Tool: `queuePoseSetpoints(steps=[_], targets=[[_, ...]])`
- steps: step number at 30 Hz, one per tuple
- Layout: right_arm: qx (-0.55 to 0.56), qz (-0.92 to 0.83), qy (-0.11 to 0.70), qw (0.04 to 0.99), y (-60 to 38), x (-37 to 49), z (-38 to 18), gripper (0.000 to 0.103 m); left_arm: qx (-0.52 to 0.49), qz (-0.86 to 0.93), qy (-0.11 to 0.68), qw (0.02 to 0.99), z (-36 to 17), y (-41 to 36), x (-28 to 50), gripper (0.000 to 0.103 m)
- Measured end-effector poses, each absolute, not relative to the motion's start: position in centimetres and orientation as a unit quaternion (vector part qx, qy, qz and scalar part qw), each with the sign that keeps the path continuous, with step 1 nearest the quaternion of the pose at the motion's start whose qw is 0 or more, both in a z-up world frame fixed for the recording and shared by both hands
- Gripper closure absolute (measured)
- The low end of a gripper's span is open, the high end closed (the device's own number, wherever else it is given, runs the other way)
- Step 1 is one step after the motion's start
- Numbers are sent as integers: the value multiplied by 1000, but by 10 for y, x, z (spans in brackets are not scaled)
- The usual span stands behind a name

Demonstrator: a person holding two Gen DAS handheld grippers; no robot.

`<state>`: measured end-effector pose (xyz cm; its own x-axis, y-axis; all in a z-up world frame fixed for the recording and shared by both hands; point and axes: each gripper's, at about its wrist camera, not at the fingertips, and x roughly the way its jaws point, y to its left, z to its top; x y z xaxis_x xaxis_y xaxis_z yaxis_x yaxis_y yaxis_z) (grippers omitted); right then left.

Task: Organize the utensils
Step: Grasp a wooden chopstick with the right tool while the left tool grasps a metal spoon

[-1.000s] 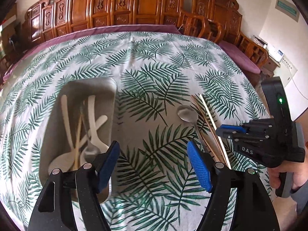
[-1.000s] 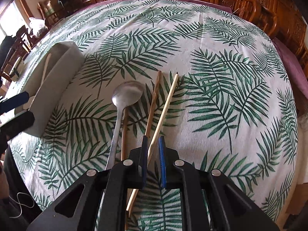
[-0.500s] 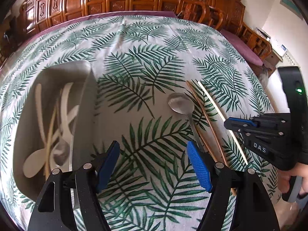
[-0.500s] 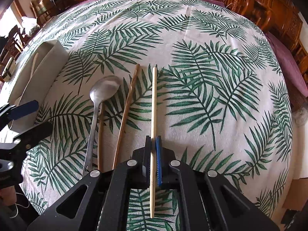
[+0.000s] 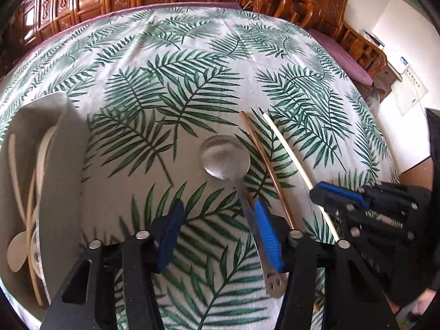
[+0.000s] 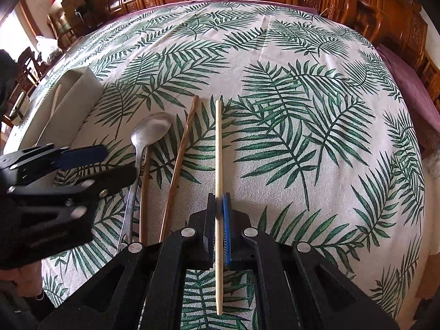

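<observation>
Your left tool (image 5: 217, 228) moved over spoon (image 5: 225, 156), jaws closing, nothing gripped; centre handle first. Right tool (image 6: 219, 206) clamps pale chopstick (image 6: 218, 143).

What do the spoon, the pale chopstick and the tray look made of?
Spoon: metal, probably stainless steel; grey, with a dull sheen on the bowl. Pale chopstick: likely bamboo or light wood; matte, cream, no shine. Tray: probably matte plastic; flat grey-beige walls, though coated metal cannot be ruled out.
</observation>
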<state>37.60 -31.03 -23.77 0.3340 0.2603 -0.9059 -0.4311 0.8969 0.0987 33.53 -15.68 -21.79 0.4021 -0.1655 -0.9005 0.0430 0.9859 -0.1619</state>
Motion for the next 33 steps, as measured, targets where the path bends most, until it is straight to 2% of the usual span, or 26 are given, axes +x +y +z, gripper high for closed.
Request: queuePoseSetpoints(steps=[2,7,13,23,25,27,33], targets=[[-79,214,532,816,-311,375,-238,97,-54,-66,540,838,-218,-159,340,59],[-79,215,526,819,-312,373,-239,96,-51,-75,541,836,-218,-162,347,73],[-72,219,524,820,-314,373,-239,96,-36,-77,543,836,-217,-157,349,85],[-73,212,522,823,-313,371,-238,96,-5,-63,544,836,-218,-161,347,87],[-76,208,523,823,-311,371,-238,96,-8,-59,542,838,-218,-158,346,94],[-75,204,526,822,-310,371,-238,96,-25,-57,542,838,-217,-151,346,97],[-105,176,525,826,-303,368,-236,97,-29,-74,538,839,-206,-137,341,98]])
